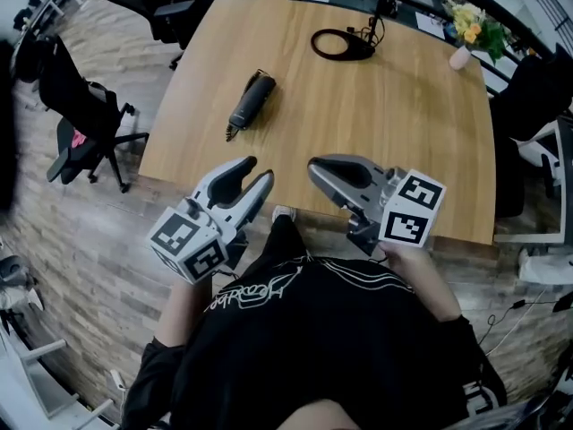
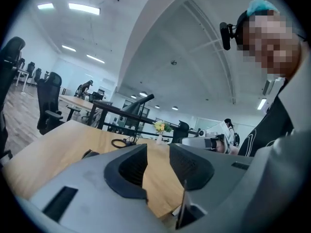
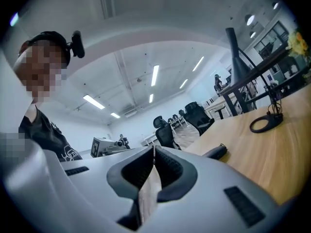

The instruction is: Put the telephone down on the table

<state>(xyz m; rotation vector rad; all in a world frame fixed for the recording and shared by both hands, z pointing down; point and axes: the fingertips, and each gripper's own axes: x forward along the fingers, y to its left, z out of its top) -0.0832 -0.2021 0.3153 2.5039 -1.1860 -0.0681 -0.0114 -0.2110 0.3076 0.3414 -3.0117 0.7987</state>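
Surface of light wood (image 1: 385, 133), with rounded corners, takes the upper middle of the head view. Its far right corner is lost behind a dark shape that is hard to make out. Its near edge is partly covered by the grey and white left gripper (image 1: 258, 172) and the grey right gripper (image 1: 315, 170). Below it, the person's black printed shirt (image 1: 313, 348) hides much of the grey plank floor (image 1: 81, 240). A black office chair on wheels (image 1: 85, 119) stands beside the left edge. A second black chair (image 1: 170, 12) at the far left corner is cut by the picture border.

The left gripper hangs at the near edge with its jaws apart; in the left gripper view only bare wood shows through the gap. The right gripper is just beside it, jaws closed together and touching at the tips, with no object clamped.

The dark grey, long telephone handset (image 1: 252, 103) lies flat on the surface, in its left half, well apart from both grippers. From the left gripper view it is mostly hidden behind the left jaw and shows only as a dark sliver. Wood between the handset and the near edge is bare, and the wide middle too. A black cable loop (image 1: 340, 45) lies near the far edge, and a small pink vase with yellow flowers (image 1: 460, 57) stands at the far right.
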